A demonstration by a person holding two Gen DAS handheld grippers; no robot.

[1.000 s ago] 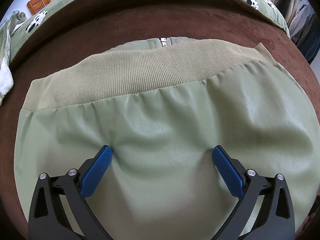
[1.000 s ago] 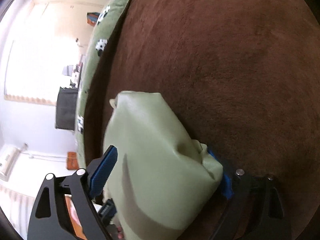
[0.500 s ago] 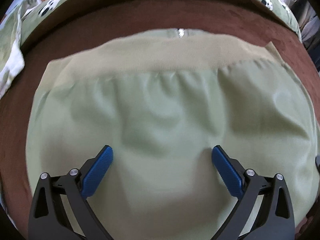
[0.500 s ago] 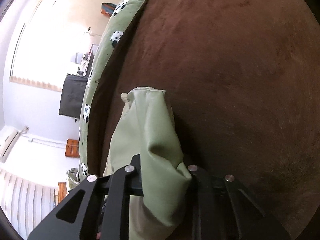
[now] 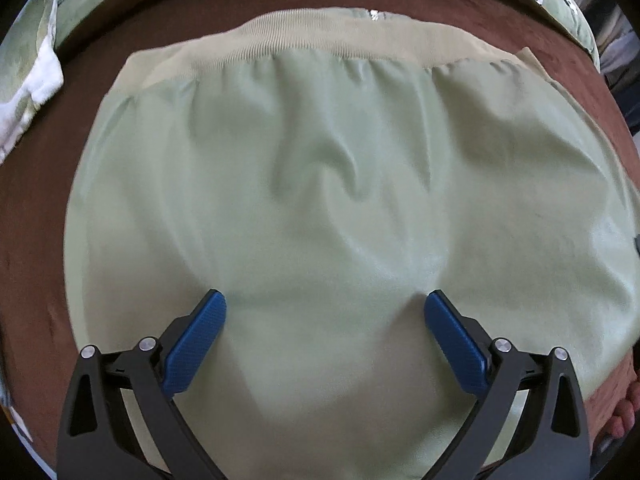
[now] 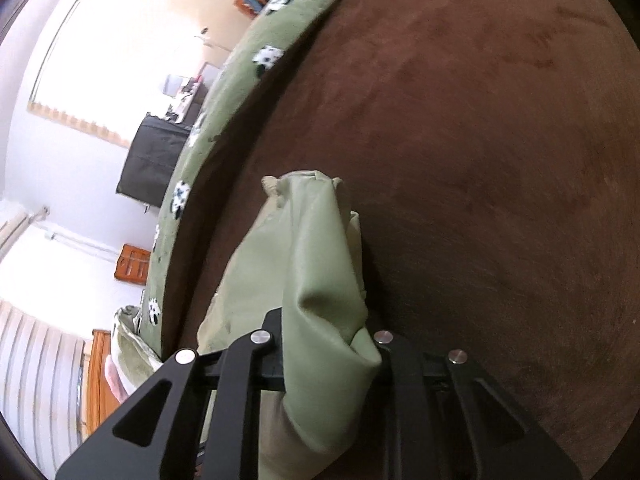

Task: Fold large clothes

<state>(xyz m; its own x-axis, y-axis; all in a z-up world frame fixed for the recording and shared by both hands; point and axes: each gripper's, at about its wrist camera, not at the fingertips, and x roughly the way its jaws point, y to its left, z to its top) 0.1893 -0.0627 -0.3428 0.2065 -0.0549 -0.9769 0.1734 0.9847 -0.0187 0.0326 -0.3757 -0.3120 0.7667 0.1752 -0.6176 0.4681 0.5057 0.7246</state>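
Observation:
A light green jacket [image 5: 340, 168] with a ribbed hem band [image 5: 320, 36] lies spread on a brown blanket [image 5: 36, 216]. My left gripper [image 5: 325, 304] is open, its blue pads [image 5: 200, 332] resting on the smooth fabric near the jacket's near edge. In the right wrist view my right gripper [image 6: 332, 340] is shut on a bunched fold of the jacket [image 6: 316, 264], lifted off the brown blanket [image 6: 480, 160]. Its fingertips are hidden by the cloth.
A green bedspread with panda prints [image 6: 264, 56] borders the blanket. A white and green cloth [image 5: 32, 72] lies at the far left. Bare toes [image 5: 624, 412] show at the lower right. A dark chair [image 6: 152, 160] and wooden furniture [image 6: 132, 268] stand beyond the bed.
My right gripper has closed on the jacket fold and lifted it. My left gripper stayed open while the view slid back, so more of the jacket body shows.

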